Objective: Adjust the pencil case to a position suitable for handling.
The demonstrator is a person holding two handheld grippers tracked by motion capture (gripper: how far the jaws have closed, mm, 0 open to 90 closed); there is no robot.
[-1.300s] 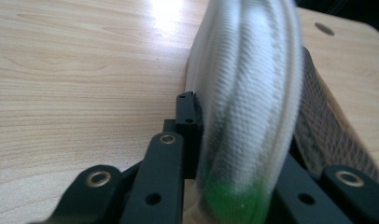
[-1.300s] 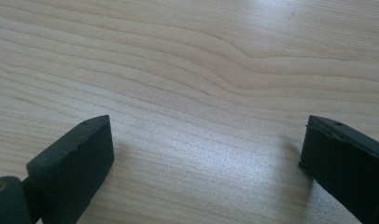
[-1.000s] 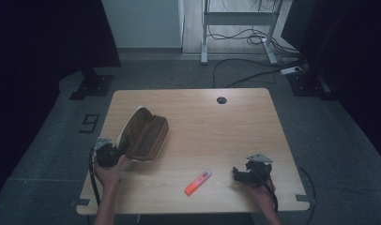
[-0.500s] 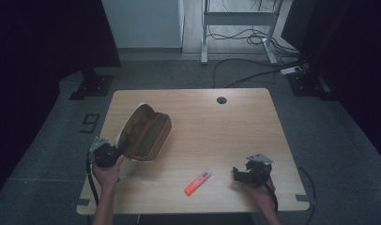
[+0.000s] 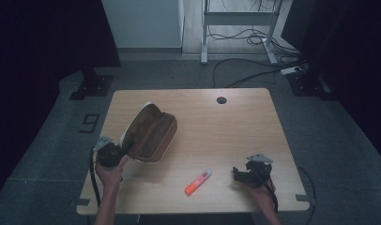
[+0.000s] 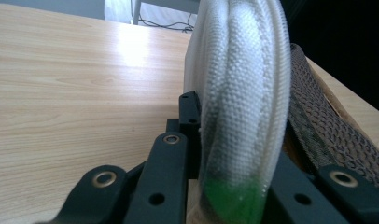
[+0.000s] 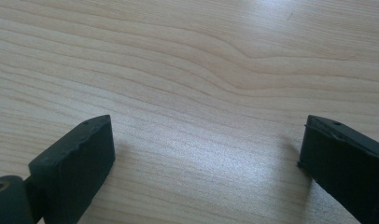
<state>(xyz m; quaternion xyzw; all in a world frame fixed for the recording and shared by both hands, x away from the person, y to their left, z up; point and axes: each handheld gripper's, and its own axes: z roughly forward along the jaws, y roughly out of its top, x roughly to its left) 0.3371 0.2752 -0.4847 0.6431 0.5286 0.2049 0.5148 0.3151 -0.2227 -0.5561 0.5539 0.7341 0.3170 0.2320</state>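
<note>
High view: brown pouch (image 5: 150,133) on left half of table (image 5: 235,126), left gripper (image 5: 114,153) at its near-left edge; orange marker (image 5: 198,182) lies between the hands; right gripper (image 5: 239,173) near the front right. Left gripper view: jaws clamped on the pouch's white rim (image 6: 239,107). Right gripper view: jaws wide apart over bare wood, nothing between.

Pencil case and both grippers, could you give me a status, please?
Left gripper shut on pencil case rim. Right gripper open, empty. Orange marker lies apart.

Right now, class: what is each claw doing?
Left claw: closed on the white edge of the pouch.
Right claw: open, holding nothing, over the bare table.
</note>
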